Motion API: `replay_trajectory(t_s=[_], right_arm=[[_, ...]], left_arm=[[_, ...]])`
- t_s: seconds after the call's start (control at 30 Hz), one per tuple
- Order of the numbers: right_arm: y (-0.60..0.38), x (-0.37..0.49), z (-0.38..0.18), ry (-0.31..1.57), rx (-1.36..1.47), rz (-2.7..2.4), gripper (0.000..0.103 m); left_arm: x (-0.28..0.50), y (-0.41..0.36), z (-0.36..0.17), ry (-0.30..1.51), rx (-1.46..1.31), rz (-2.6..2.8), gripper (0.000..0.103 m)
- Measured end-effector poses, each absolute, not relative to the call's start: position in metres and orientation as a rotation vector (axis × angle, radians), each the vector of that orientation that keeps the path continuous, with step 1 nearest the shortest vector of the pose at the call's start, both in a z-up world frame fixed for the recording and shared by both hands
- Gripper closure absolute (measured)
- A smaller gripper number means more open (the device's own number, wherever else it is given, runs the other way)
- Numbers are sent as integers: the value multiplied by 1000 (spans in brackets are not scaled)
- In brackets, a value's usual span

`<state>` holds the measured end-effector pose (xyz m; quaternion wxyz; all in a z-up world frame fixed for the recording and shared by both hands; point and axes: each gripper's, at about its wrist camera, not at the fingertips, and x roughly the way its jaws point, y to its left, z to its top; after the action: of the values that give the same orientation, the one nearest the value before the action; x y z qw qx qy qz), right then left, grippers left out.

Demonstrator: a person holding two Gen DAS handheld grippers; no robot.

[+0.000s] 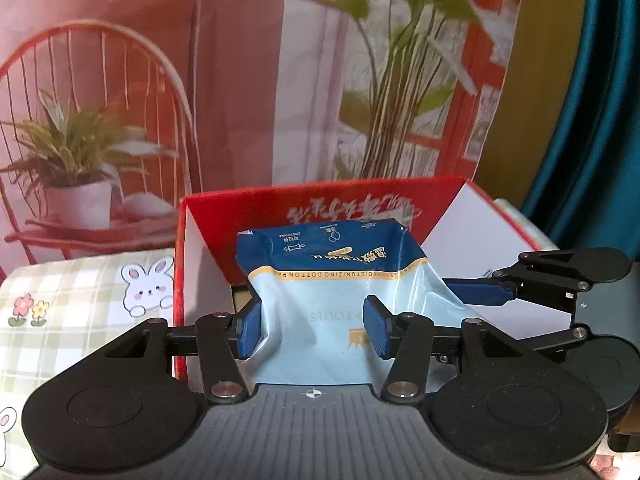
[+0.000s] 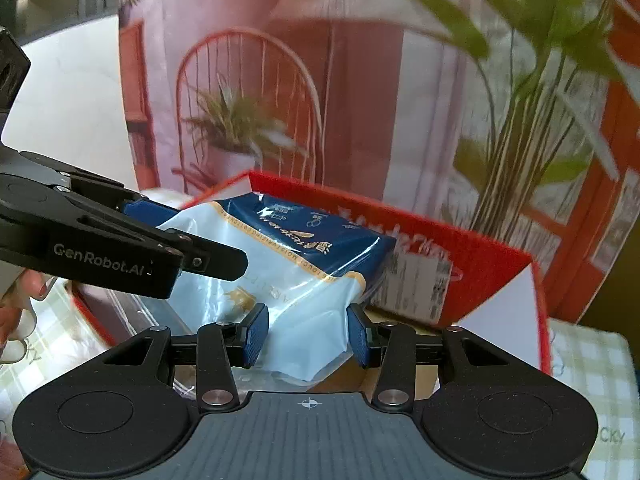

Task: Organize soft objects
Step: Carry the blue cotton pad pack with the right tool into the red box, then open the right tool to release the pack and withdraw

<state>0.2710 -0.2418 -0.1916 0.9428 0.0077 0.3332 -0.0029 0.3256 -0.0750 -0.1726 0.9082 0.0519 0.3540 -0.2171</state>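
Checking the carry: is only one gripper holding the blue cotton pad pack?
No: the left gripper and the right gripper both pinch the cotton pad pack above the red box.

Backdrop [image 1: 248, 80] behind the work area: printed scene, pink wall, red wire chair [image 1: 92, 92] with a potted plant [image 1: 76, 184] on it, taller green plant [image 1: 392, 80] by a red window frame. Teal curtain [image 1: 592, 120] at far right of the left view. Table covered by green-check cloth [image 1: 72, 300] with bunny and flower print.
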Motion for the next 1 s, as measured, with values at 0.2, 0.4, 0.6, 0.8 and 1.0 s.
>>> replay_trajectory(t_s=[0.2,0.4,0.6,0.8,1.0], right_arm=[[-243,284,-204,765,19,-53,63],[-241,280,-200,751,-12,-123,38],[-244,256,-184,658,-11,-169,5],[-243,217,-166,569,-12,-201,0],[-240,179,-157,494,9,-239,0]], left_arm=[[330,-74,-182,757,121,-429,45],[322,-70,-178,724,153,-356,24],[292,-57,-162,671,117,-344,12],[255,-52,-147,597,159,-247,0],[224,-54,-143,613,148,-253,0]])
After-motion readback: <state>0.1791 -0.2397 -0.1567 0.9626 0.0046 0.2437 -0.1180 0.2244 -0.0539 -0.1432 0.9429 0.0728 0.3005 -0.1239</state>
